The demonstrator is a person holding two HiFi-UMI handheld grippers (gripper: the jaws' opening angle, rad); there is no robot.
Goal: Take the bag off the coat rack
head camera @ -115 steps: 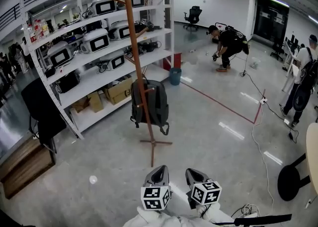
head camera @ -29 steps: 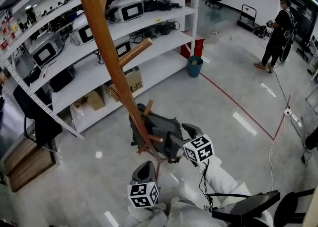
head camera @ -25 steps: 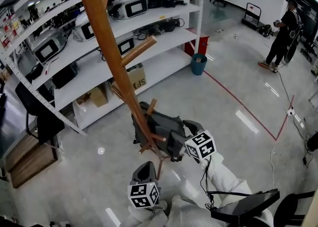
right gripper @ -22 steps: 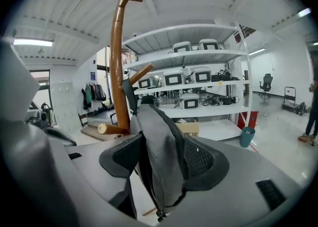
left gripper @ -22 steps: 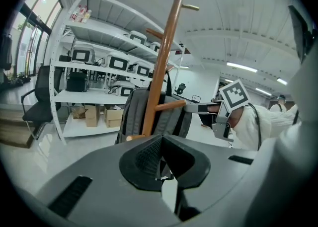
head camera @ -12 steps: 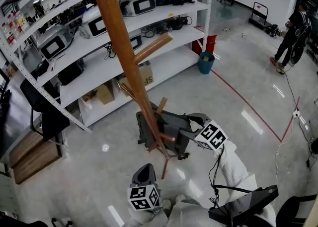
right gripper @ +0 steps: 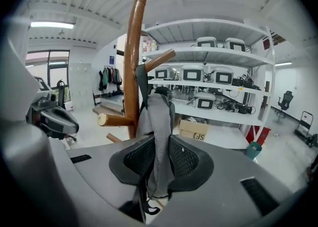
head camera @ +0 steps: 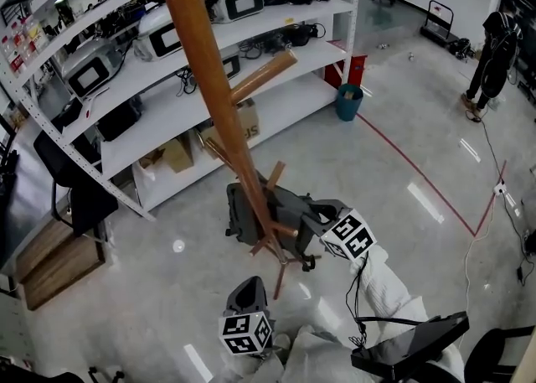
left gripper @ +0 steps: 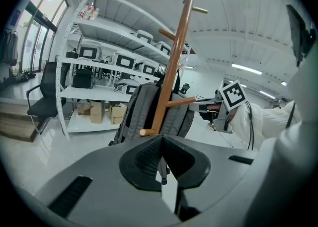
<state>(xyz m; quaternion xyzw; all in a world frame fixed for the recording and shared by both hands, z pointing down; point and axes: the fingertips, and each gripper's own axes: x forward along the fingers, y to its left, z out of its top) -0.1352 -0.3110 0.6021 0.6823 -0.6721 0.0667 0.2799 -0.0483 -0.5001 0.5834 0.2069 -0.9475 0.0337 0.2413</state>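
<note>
Bag [head camera: 239, 215] partly behind coat rack [head camera: 209, 71]

1. The coat rack [head camera: 213, 80] runs past the head view's top edge, so its crown is cut off.
2. The bag [head camera: 295, 207] is partly hidden behind the pole; which peg carries it cannot be told.
3. Left gripper view: the bag's bottom is hidden behind the left gripper [left gripper: 160, 144].
</note>
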